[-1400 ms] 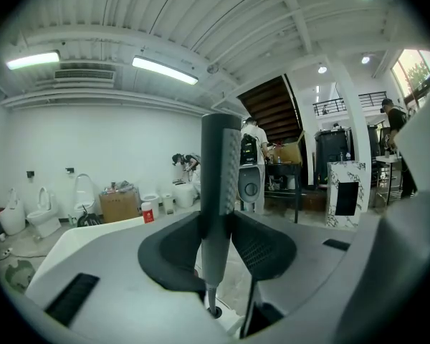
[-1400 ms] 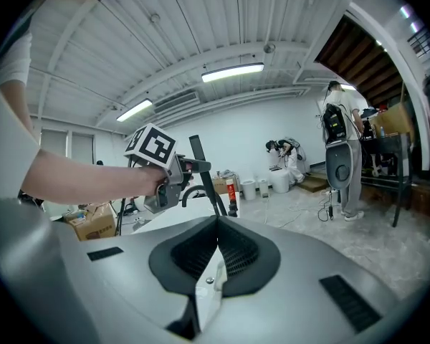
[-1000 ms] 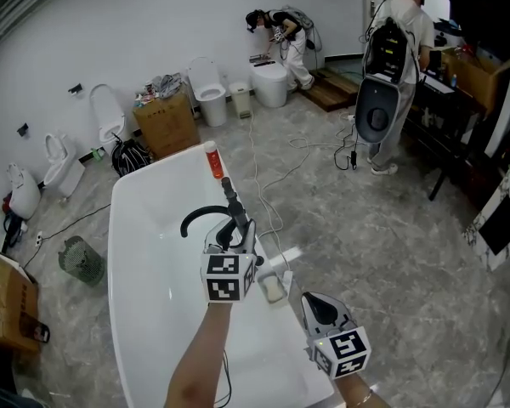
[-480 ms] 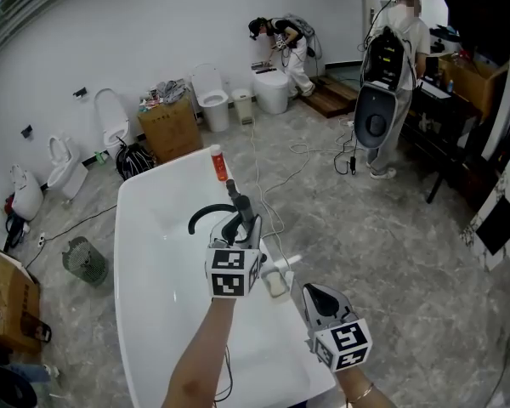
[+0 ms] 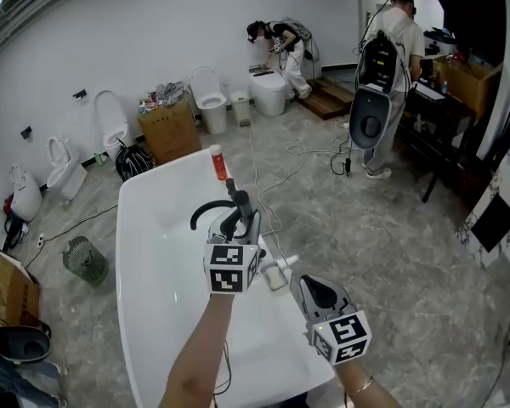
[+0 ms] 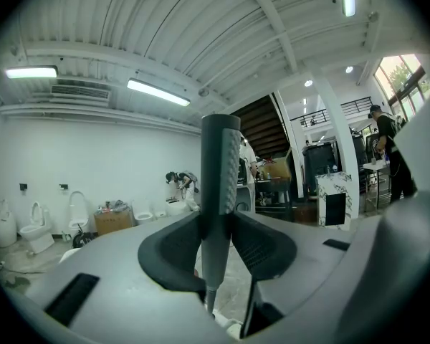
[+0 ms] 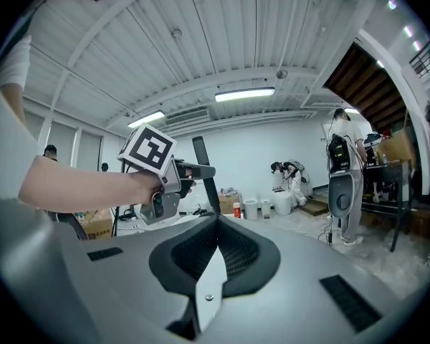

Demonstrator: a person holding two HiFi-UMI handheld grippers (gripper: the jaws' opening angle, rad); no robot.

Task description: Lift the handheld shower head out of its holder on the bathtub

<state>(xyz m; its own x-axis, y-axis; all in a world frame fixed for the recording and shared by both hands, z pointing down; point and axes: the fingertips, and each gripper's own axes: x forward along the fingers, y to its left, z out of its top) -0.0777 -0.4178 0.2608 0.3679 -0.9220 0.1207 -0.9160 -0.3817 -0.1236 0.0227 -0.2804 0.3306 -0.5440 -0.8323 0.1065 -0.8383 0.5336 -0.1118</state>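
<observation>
The shower head's dark grey wand stands upright over the bathtub's right rim, next to the curved black spout. My left gripper is shut on it. In the left gripper view the wand rises straight up between the two pads, and my left gripper clamps its lower part. Whether its foot sits in a holder is hidden. My right gripper hovers lower right of the tub, shut and holding nothing. From the right gripper view I see the left gripper and the wand.
An orange bottle stands on the tub's far rim and a soap dish on the near right rim. Toilets and a cardboard box line the back wall. People stand at the far right, with cables across the floor.
Both grippers have risen a little and drifted further over the tub. The wand has come along in the left gripper's hold. The jaws keep the same stance.
</observation>
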